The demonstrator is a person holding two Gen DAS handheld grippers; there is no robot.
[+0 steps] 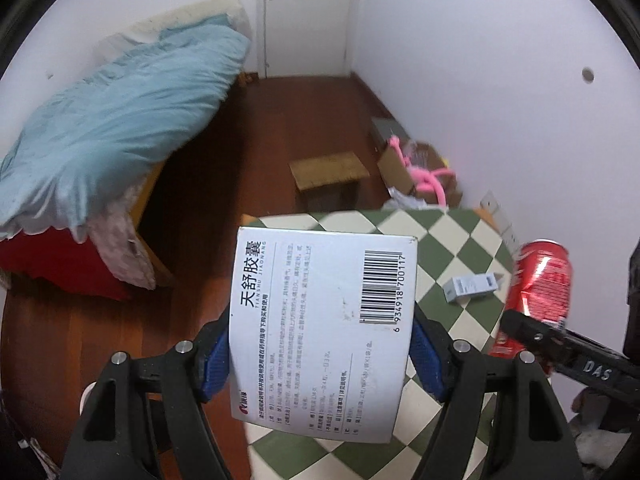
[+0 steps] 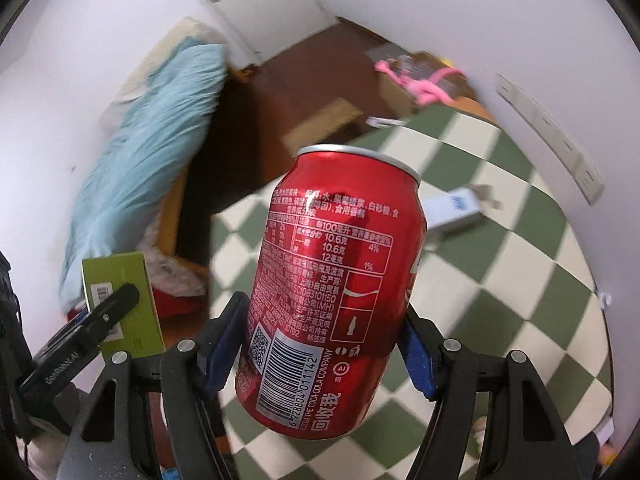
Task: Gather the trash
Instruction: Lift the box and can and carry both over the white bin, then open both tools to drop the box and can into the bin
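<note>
While clamped in the left gripper (image 1: 320, 354), medicine box (image 1: 324, 332) hung above the checkered counter (image 1: 452, 236); likewise soda can (image 2: 332, 304) pinched in the right gripper (image 2: 320, 360). Best carried level, grip firm, clear of the small carton (image 2: 452, 208) left lying near the wall.

We see a white medicine box (image 1: 320, 332) with black print and a barcode, its other face green, held between blue pads (image 1: 214, 364). The can (image 2: 332, 292) is red with white lettering. The bench (image 1: 460, 240) wears green-and-cream checks. A pale blue quilt (image 1: 116, 132) covers the bed; the floor (image 1: 280, 120) is reddish-brown.
</note>
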